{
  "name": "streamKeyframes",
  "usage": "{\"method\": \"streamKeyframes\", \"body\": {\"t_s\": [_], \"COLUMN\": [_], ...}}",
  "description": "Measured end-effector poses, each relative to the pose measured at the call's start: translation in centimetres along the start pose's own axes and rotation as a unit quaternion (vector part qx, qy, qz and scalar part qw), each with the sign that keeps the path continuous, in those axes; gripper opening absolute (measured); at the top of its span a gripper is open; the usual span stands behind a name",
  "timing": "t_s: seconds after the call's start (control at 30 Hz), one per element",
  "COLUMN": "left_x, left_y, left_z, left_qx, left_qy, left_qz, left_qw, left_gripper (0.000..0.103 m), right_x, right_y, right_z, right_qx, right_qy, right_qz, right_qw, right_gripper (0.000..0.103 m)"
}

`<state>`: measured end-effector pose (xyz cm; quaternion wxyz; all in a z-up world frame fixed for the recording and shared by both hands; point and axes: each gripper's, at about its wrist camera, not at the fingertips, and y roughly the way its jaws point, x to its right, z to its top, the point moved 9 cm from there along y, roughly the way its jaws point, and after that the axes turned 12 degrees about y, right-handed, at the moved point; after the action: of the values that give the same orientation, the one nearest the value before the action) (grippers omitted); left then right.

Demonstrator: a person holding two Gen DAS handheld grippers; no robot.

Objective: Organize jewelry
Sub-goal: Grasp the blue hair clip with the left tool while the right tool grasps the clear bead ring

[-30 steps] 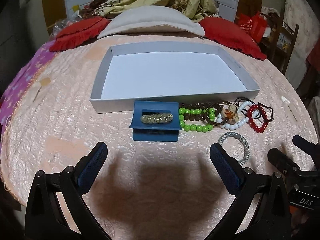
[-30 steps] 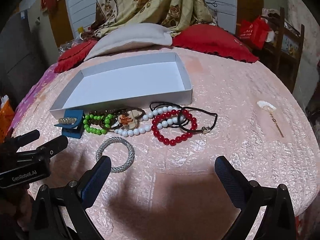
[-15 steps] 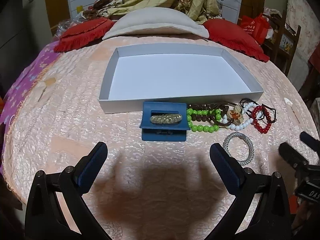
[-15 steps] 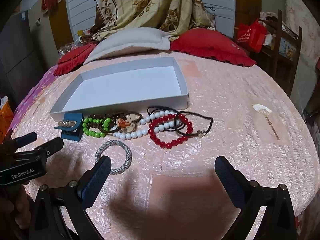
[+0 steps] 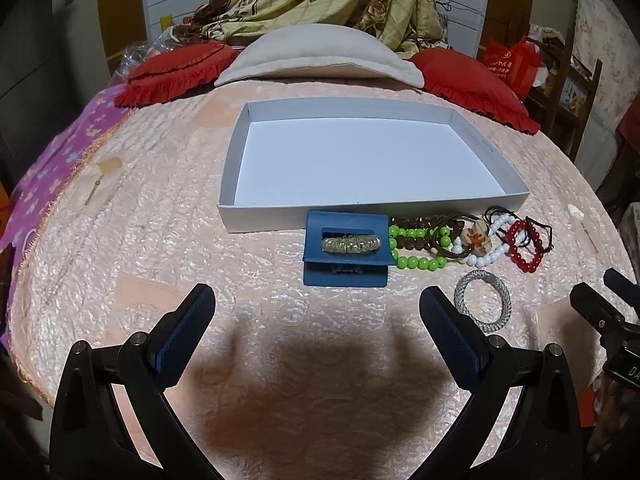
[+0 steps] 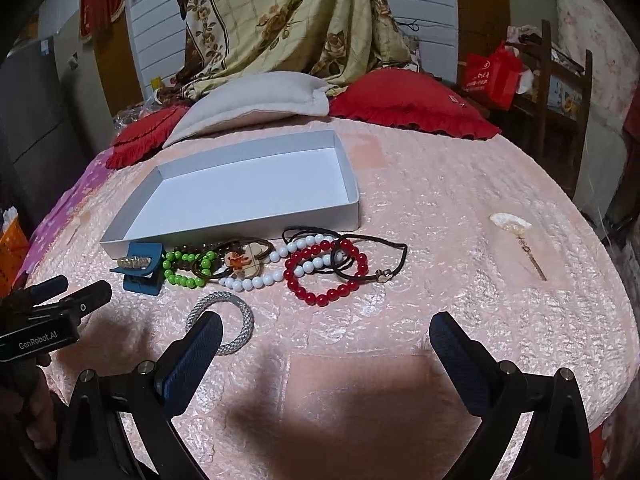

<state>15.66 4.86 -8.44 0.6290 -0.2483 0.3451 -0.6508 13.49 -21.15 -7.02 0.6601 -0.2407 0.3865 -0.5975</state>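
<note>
An empty white tray point(image 5: 516, 196) point(image 6: 352, 216) lies on the pink bedspread. In front of it sit a blue holder point(image 5: 346, 276) point(image 6: 140, 282) with a yellowish bracelet point(image 5: 351, 242), a green bead bracelet point(image 5: 416, 262) point(image 6: 182, 278), a white bead bracelet point(image 6: 256, 280), a red bead bracelet point(image 5: 524, 262) point(image 6: 320, 298), black cords point(image 6: 384, 256) and a silver woven bangle point(image 5: 484, 306) point(image 6: 236, 316). My left gripper point(image 5: 316, 316) is open and empty, short of the blue holder. My right gripper point(image 6: 326, 344) is open and empty, short of the red bracelet.
Red cushions point(image 5: 180, 72) point(image 6: 412, 100) and a beige pillow point(image 5: 320, 56) lie behind the tray. A hairpin with a shell top point(image 6: 516, 232) lies to the right. Another pin point(image 5: 100, 178) lies at left. A wooden chair point(image 6: 560, 92) stands at the far right.
Both grippers have drawn back and risen a little, so the tray and jewelry appear slightly farther away. Nothing on the bed has moved.
</note>
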Motion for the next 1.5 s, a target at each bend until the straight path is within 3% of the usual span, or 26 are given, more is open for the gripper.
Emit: {"method": "streamKeyframes", "body": {"t_s": [0.2, 0.43, 0.63, 0.87, 0.97, 1.1, 1.2, 1.27, 1.5], "left_x": [-1.0, -1.0, 0.8, 0.7, 0.4, -2.0, -4.9, -7.0, -10.6], "left_y": [0.0, 2.1, 3.8, 6.1, 5.6, 4.6, 4.0, 3.7, 3.4], "left_z": [-0.7, -1.8, -0.3, 0.2, -0.5, -2.3, -2.5, -2.8, -3.2], "left_qx": [-0.006, -0.048, -0.059, -0.080, -0.085, -0.092, -0.080, -0.073, -0.070], "left_qy": [-0.008, -0.008, -0.018, -0.035, -0.018, -0.011, -0.031, -0.045, -0.054], "left_qz": [-0.027, -0.073, -0.138, -0.133, -0.128, -0.087, -0.062, -0.037, 0.006], "left_qw": [0.9996, 0.9962, 0.9885, 0.9873, 0.9879, 0.9919, 0.9944, 0.9956, 0.9961], "left_gripper": [0.102, 0.102, 0.099, 0.099, 0.099, 0.099, 0.099, 0.099, 0.099], "right_x": [-0.9, -1.5, -2.0, -2.8, -4.6, -9.8, -13.5, -15.4, -19.5], "right_y": [0.2, 0.1, 0.4, 0.9, 0.9, 0.8, 2.7, 4.6, 7.7], "right_z": [-0.4, -0.5, -0.7, -0.6, 1.0, 2.1, 0.7, -0.4, -1.3], "right_qx": [-0.002, -0.003, -0.008, -0.011, 0.004, 0.022, -0.014, -0.036, -0.073], "right_qy": [-0.018, -0.024, -0.032, -0.037, -0.049, -0.139, -0.198, -0.234, -0.300], "right_qz": [0.002, 0.013, 0.013, 0.020, 0.068, 0.154, 0.203, 0.209, 0.277], "right_qw": [1.000, 1.000, 0.999, 0.999, 0.997, 0.978, 0.959, 0.949, 0.910], "right_gripper": [0.103, 0.103, 0.103, 0.103, 0.103, 0.096, 0.077, 0.060, 0.045]}}
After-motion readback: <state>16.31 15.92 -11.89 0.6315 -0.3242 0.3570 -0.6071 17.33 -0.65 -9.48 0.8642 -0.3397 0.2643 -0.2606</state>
